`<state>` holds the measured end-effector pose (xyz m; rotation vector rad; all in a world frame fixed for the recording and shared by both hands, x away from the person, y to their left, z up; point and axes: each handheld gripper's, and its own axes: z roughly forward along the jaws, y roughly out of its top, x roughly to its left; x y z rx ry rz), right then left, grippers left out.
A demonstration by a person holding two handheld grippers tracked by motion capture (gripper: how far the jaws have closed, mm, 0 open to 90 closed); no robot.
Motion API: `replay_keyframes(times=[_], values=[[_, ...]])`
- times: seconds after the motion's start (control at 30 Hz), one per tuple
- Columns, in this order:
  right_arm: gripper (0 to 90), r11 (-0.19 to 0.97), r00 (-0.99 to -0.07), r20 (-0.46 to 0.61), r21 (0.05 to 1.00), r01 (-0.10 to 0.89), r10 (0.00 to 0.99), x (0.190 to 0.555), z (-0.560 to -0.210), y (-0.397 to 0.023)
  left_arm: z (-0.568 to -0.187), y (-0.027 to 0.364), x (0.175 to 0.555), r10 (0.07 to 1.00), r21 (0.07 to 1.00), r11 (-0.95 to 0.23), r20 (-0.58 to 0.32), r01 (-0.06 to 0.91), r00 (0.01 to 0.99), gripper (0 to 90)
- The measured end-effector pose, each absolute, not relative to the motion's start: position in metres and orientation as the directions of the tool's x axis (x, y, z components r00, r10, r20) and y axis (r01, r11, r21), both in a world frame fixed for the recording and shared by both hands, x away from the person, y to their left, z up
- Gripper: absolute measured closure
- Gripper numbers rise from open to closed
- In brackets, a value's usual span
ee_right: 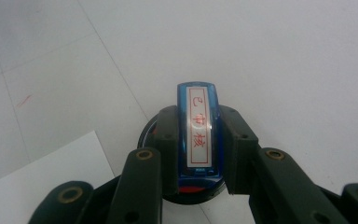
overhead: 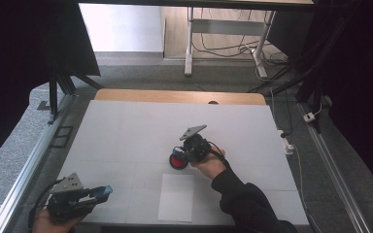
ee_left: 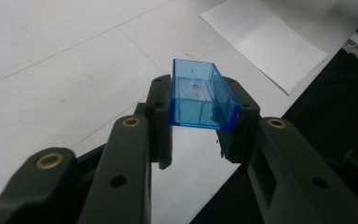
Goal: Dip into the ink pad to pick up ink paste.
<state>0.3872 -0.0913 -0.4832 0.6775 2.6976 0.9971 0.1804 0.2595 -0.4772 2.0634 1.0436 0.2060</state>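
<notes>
Clearly labelled blue stamp point(ee_right: 199, 135), red characters

Two black jaws rise from the bottom edge, closed on a narrow blue stamp point(ee_right: 198, 133) whose white label, framed in red, bears red characters. The stamp stands over a round black ink pad point(ee_right: 191, 189) with red showing at its near rim. A white sheet of paper point(ee_right: 42, 177) lies at lower left on the white table point(ee_right: 284, 56).
</notes>
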Motion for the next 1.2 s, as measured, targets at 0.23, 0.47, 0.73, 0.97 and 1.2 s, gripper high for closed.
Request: replay_keyframes(times=[0.23,0.47,0.73,0.97,1.2], values=[[71.5,0.674,-0.884,-0.014,0.652,0.346,0.467,0.388,-0.4825,-0.0924,-0.4773,0.2602,0.1803,0.738,0.718,-0.338,-0.198,0.609,0.644,67.6],[71.4,0.692,-0.889,-0.045,0.647,0.322,0.456,0.3854,-0.4816,-0.0907,-0.4773,0.2604,0.1799,0.742,0.716,-0.336,-0.199,0.612,0.64,67.5],[71.3,0.692,-0.89,-0.054,0.65,0.313,0.453,0.3846,-0.4816,-0.0907,-0.4773,0.2602,0.18,0.743,0.714,-0.337,-0.199,0.614,0.639,67.5],[71.3,0.693,-0.895,-0.053,0.654,0.304,0.442,0.3825,-0.4806,-0.0905,-0.4773,0.2602,0.18,0.744,0.714,-0.337,-0.199,0.614,0.638,67.5],[71.3,0.681,-0.897,-0.043,0.668,0.302,0.44,0.3795,-0.4754,-0.0921,-0.4773,0.2601,0.18,0.743,0.714,-0.337,-0.198,0.614,0.639,67.5]])
